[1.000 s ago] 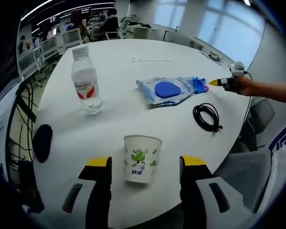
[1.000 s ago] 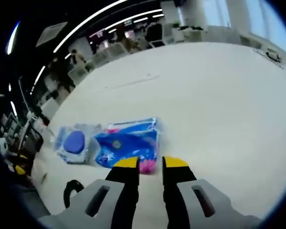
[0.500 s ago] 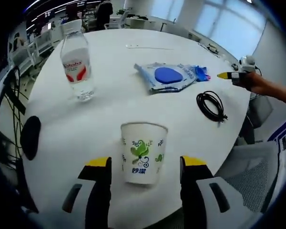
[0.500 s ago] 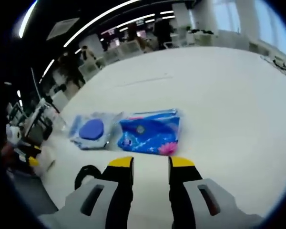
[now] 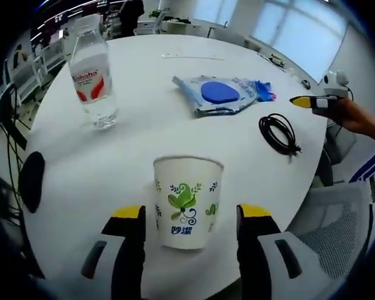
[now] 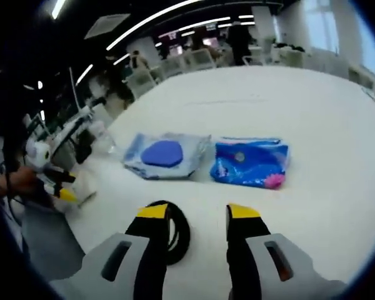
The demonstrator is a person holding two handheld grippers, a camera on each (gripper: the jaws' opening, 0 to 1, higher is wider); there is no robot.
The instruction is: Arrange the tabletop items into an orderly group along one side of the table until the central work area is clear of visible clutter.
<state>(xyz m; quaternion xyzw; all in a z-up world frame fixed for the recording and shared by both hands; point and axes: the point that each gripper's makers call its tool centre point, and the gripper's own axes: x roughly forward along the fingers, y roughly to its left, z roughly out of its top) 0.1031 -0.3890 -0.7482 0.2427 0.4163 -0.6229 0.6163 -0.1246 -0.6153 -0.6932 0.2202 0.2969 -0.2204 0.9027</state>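
Cup [image 5: 186,203] nearer; claw [image 5: 186,212] agape.

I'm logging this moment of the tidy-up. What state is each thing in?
White paper cup with green print: upright, open-topped, between the left hand-held gripper's open jaws, ungripped.
Clear plastic water bottle: upright.
Black cable: coiled.
Clear pouch with blue disc: lying flat.
Blue printed packet: lying flat.
Right hand-held gripper: open, holding nothing.

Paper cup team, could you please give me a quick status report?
Left hand-held gripper open, straddling paper cup. Right hand-held gripper open above black cable. Nothing blocking.
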